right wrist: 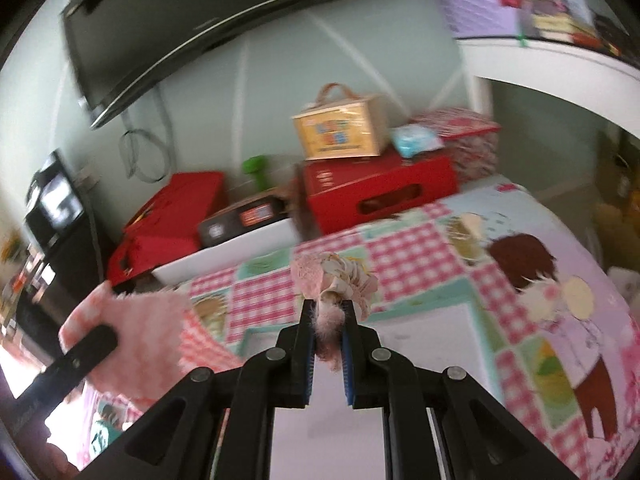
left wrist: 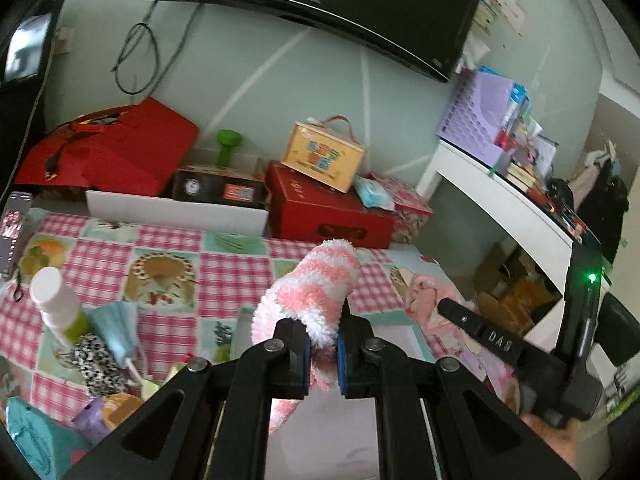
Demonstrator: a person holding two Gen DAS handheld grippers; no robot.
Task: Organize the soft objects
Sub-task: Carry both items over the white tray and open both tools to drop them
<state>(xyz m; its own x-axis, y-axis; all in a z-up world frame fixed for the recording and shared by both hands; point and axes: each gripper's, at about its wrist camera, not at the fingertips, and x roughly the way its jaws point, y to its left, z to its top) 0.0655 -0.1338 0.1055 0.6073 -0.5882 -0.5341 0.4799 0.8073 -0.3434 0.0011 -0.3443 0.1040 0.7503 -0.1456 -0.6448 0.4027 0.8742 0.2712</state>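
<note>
The left gripper [left wrist: 322, 354] is clamped on a fluffy pink-and-white striped sock [left wrist: 316, 288], which rises from between its blue pads and curls forward above the pink checked patchwork cloth [left wrist: 168, 240]. The right gripper [right wrist: 329, 344] is closed on a frilly beige-and-pink fabric scrunchie [right wrist: 340, 278], bunched just past its fingertips, a fuzzy pink tuft pinched between the pads, held above the same cloth.

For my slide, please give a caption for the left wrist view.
Left tool shut on fluffy pink-and-white striped sock above pink checked patchwork cloth.
</note>
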